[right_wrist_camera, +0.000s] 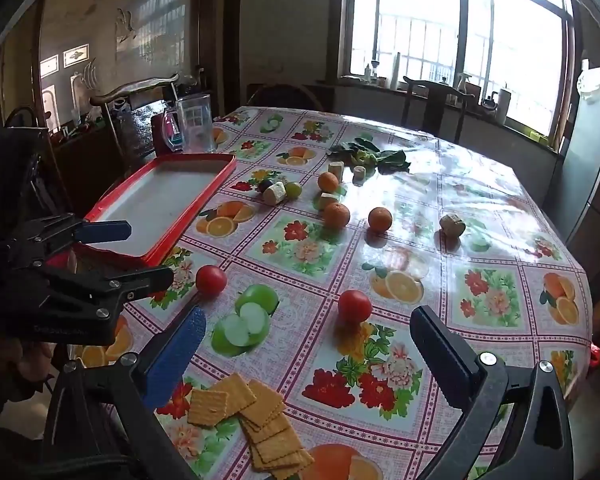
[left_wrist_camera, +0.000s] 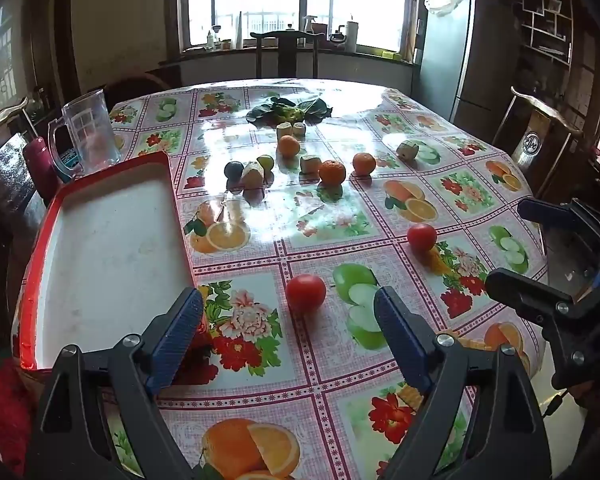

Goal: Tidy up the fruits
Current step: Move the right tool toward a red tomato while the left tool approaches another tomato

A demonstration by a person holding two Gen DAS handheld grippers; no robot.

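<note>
Fruit lay loose on the table (left_wrist_camera: 340, 412), none in the tray (left_wrist_camera: 112, 248): two tomatoes (left_wrist_camera: 305, 292) (left_wrist_camera: 421, 237) nearest, three oranges (left_wrist_camera: 332, 172) farther back, with a dark plum (left_wrist_camera: 233, 170), a green fruit (left_wrist_camera: 265, 162) and pale cut chunks (left_wrist_camera: 252, 176) among them. Leaves (left_wrist_camera: 288, 110) lay at the far end. No legible writing was found; a round emblem on a chair back (left_wrist_camera: 532, 145) could not be read. Left gripper (left_wrist_camera: 288, 344) stood with jaws wide apart, empty, just short of the near tomato. Right gripper (right_wrist_camera: 308, 356) likewise gaped, holding nothing. Only the right wrist view showed crackers (right_wrist_camera: 248, 420) stacked at the near table edge. A clear jug (left_wrist_camera: 88, 132) stood beyond the tray.
</note>
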